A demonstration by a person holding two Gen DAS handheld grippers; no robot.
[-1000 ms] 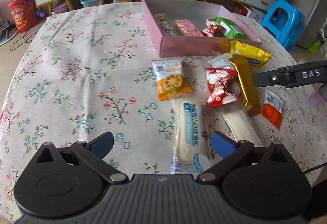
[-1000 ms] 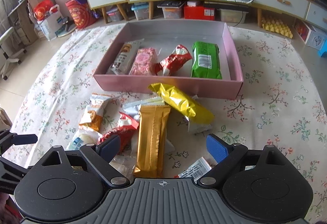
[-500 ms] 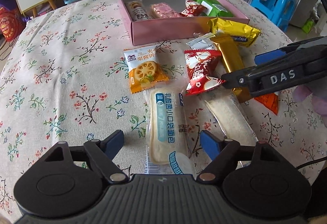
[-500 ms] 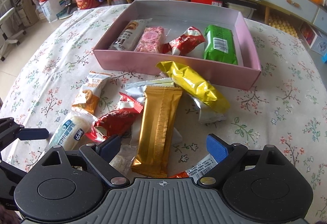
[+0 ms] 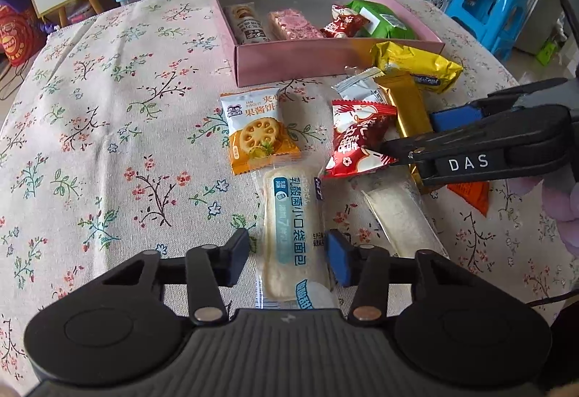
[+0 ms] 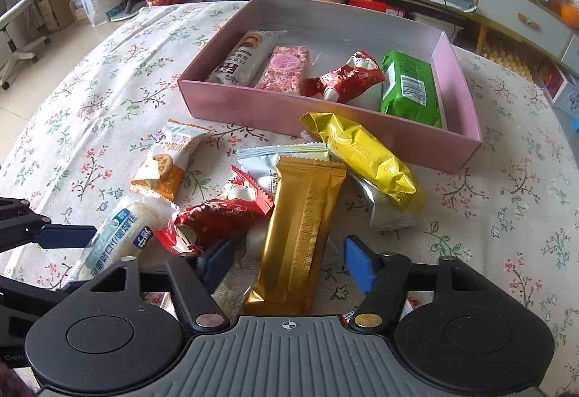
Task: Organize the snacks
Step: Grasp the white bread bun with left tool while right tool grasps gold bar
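Closing on two packets at once invites slips. Left gripper (image 5: 287, 254) narrows around the bread pack (image 5: 289, 230), lower centre; right gripper (image 6: 289, 261) narrows around the gold bar (image 6: 300, 234), whose neighbours overlap it and may drag. Box (image 6: 231, 105) sits upper centre.

left gripper (image 5: 289, 254) closing round bread packet (image 5: 289, 227), right gripper (image 6: 286, 261) narrowing (gold bar (image 6: 302, 234) between)
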